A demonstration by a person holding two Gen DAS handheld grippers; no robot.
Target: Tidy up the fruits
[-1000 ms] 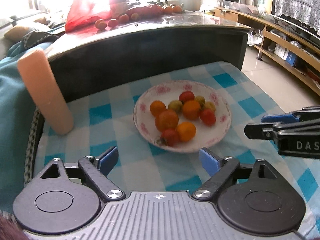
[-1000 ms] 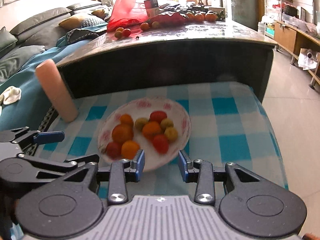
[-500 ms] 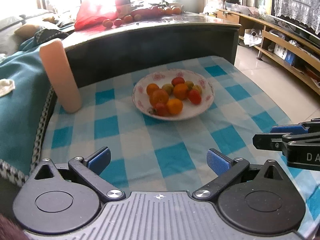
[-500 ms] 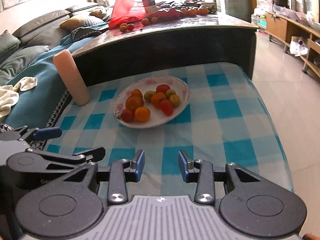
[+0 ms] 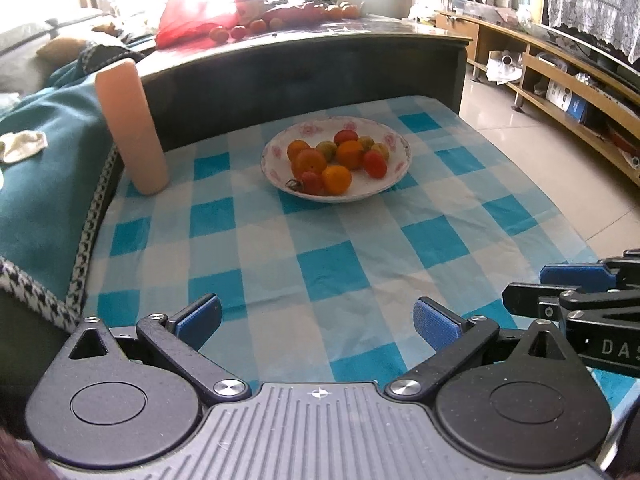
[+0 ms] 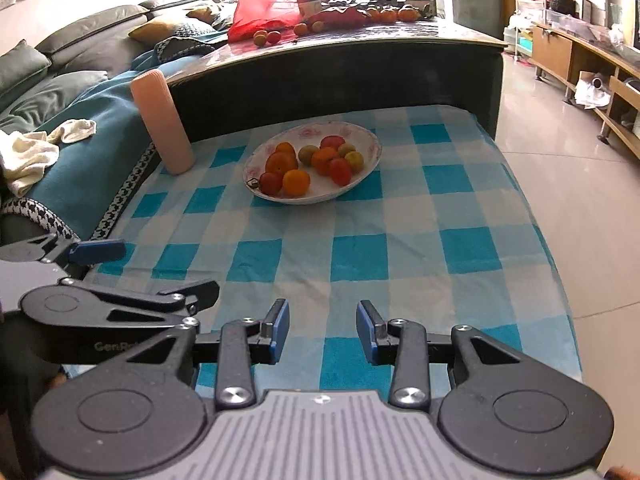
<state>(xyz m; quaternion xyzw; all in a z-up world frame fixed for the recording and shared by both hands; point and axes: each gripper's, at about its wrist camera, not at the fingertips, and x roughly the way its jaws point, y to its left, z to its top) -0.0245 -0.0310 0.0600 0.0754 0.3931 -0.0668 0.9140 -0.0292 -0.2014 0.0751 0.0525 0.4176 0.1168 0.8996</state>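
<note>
A white plate with a pink flower rim sits on the blue checked cloth, toward the far side. It holds several small oranges and red and yellow tomatoes. My left gripper is open and empty over the near edge of the cloth, far back from the plate. My right gripper is open and empty, also near the front edge. Each gripper shows at the side of the other's view.
A pink cylinder stands at the cloth's far left. A dark raised table behind carries a red bag and more loose fruit. A teal blanket lies left, tiled floor right.
Both grippers have pulled back from the plate toward the near edge of the cloth. The plate now looks smaller and farther. Both stay open and empty.
</note>
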